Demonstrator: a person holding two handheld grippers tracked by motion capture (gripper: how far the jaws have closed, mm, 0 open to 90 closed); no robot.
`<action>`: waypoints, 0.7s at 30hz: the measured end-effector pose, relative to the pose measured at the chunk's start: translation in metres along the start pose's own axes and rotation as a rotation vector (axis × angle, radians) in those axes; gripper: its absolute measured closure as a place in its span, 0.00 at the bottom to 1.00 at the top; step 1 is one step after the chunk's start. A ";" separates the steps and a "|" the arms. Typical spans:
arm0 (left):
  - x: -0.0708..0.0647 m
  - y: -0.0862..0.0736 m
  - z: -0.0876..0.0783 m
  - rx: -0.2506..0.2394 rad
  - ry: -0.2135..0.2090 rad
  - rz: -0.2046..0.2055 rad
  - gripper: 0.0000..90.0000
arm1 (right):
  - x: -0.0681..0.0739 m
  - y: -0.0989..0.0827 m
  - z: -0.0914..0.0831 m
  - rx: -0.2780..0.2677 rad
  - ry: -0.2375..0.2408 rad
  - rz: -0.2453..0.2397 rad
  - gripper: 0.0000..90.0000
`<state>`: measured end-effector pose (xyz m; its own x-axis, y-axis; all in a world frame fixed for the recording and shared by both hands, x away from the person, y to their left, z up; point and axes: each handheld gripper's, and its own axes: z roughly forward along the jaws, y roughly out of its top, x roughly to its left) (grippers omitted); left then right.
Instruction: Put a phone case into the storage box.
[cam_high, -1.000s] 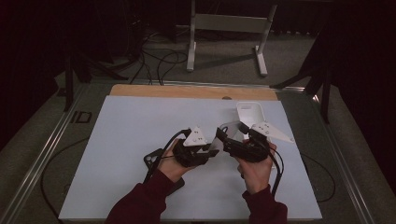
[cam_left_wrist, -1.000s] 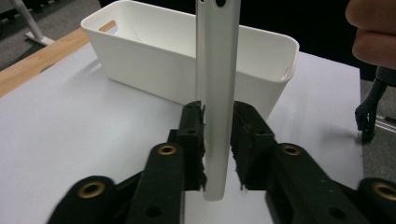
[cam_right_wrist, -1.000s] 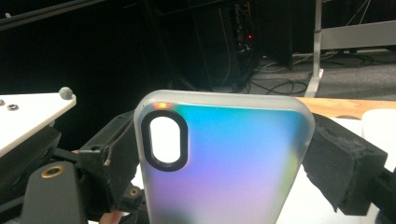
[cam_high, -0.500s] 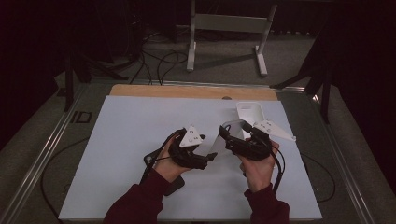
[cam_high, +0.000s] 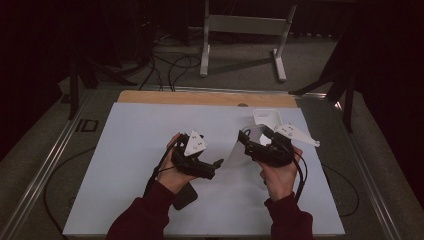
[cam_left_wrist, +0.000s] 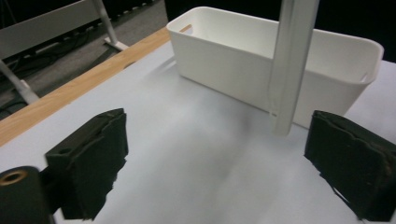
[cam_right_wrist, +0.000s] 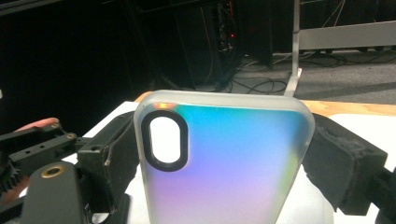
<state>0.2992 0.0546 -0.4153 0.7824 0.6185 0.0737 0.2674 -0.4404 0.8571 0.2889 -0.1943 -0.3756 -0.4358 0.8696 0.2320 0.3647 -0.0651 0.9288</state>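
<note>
Right tool (cam_right_wrist: 224, 158) clamped on phone case (cam_right_wrist: 224, 163), held upright above worktop (cam_high: 125, 150). Left tool (cam_left_wrist: 224, 158) has just been opening, jaws apart, nothing between; bin (cam_left_wrist: 243, 51) beyond.

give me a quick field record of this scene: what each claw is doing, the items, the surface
right claw: shut on the phone case, holding it upright by its side edges
left claw: open, jaws have just been opening, nothing pressed between them
phone case: translucent, iridescent back, oval camera cutout at its top corner
white bin: open-topped, stands on the mat beyond the case
surface: pale mat on a wooden table
hands: one on each claw, dark red sleeves
</note>
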 end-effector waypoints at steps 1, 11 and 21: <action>0.001 0.000 0.000 -0.002 0.007 -0.003 0.04 | 0.000 0.001 0.000 0.000 -0.003 0.004 0.19; 0.012 -0.007 -0.011 -0.027 0.047 -0.027 0.00 | -0.007 0.007 0.002 -0.005 -0.007 0.010 0.19; 0.023 -0.018 -0.022 -0.043 0.092 -0.050 0.00 | -0.015 0.013 0.004 -0.012 -0.026 0.011 0.19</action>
<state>0.2999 0.0909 -0.4176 0.7129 0.6972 0.0754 0.2786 -0.3803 0.8819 0.3041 -0.2061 -0.3679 -0.4101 0.8813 0.2347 0.3595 -0.0802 0.9297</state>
